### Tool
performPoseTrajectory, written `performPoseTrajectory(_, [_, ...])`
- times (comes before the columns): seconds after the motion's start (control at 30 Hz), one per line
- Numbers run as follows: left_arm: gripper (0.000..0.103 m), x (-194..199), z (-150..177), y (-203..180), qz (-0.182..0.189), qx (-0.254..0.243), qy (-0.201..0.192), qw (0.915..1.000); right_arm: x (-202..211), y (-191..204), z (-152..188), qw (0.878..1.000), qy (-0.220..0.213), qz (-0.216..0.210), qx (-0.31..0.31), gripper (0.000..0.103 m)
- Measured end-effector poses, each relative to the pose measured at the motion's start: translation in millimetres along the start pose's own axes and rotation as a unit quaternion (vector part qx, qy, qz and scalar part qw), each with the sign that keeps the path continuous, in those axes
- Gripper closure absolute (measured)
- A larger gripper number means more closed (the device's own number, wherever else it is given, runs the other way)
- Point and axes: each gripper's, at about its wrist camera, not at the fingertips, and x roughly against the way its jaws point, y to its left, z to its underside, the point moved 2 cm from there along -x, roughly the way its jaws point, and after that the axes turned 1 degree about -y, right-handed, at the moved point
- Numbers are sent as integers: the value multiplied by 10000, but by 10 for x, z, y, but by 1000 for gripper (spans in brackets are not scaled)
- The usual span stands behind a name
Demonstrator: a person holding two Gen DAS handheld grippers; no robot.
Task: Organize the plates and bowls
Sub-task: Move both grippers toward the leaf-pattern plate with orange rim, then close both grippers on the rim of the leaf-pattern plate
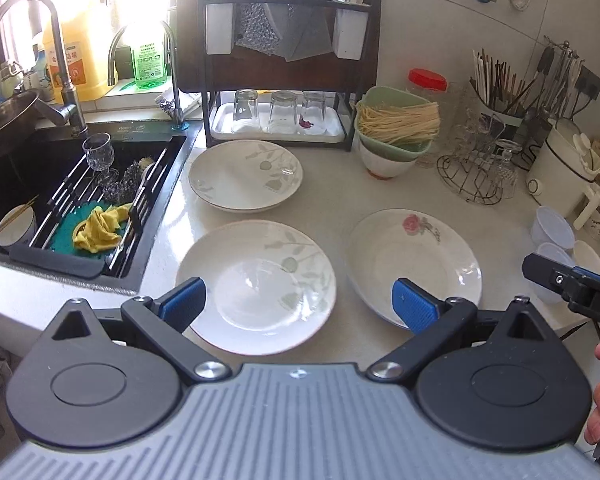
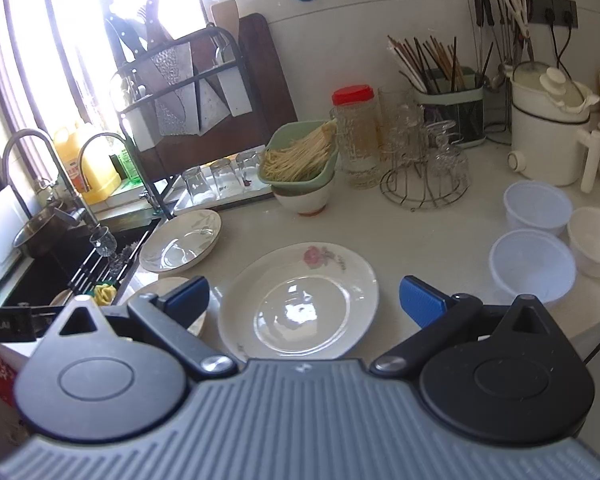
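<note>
Left claw (image 1: 300,302) agape over leaf plate (image 1: 256,286) rim; nothing gripped.

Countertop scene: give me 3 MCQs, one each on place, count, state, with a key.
1. Where is the white plate with the pink rose?
A. in the sink
B. on the counter before the right gripper
C. on the rack

2. How many white leaf-patterned plates lie on the counter?
A. one
B. two
C. four

3. The left gripper is:
A. open, holding nothing
B. shut on a plate
C. shut on a glass

Key: B, it lies flat between the spread fingers; B, one near, one nearer the rack; A, blue pads apart, nothing between.
</note>
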Motion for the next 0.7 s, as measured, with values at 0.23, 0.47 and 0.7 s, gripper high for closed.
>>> performPoseTrajectory(0.23, [2,-401,-244,506,200,-176,110,9996,-316,433,57,9999,60,29,-101,0])
performPoseTrajectory(0.47, [2,-1019,-254,1023,307,-214,493,9981,-716,771,247,9989,323,77,-324,2])
performPoseTrajectory(0.7, [11,-1453,-132,1367,852,-358,680,9934,-1086,1115,661,9951,840,53,-517,35])
